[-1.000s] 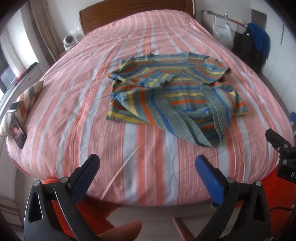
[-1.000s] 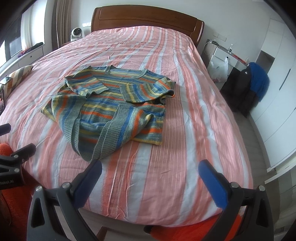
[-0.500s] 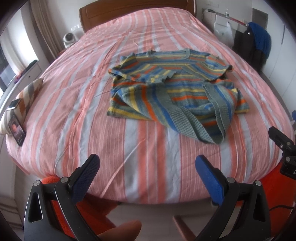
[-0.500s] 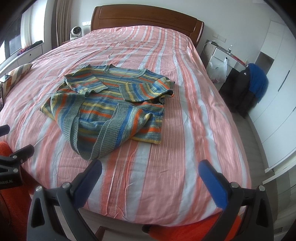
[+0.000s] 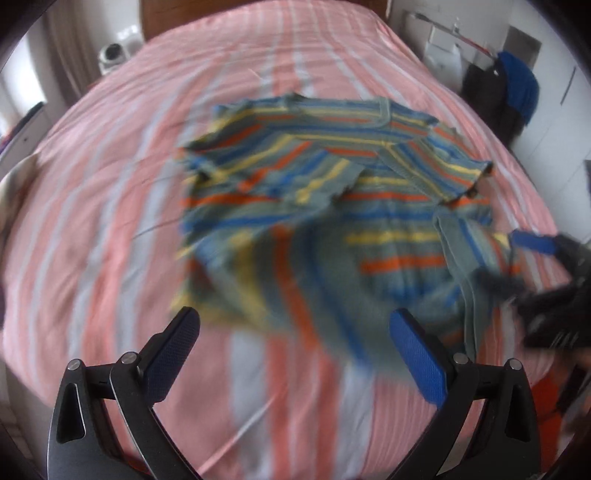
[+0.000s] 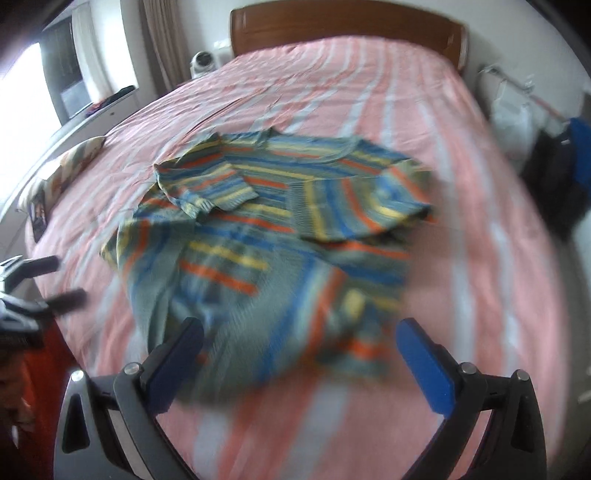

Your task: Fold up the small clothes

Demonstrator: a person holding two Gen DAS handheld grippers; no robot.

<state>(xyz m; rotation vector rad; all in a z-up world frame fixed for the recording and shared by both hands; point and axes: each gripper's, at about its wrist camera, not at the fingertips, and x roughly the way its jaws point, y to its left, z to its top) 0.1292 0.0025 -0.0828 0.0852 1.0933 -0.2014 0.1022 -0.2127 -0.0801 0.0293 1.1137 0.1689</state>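
Striped sweater (image 5: 332, 206) lies half-folded and rumpled on the bed (image 5: 110, 221), just ahead of both tongs. Left tongs (image 5: 295, 354) and right tongs (image 6: 301, 363) each gape wide, gripping nothing, above its near hem. Motion blur smears both views; a wooden headboard (image 6: 343, 27) stands beyond.
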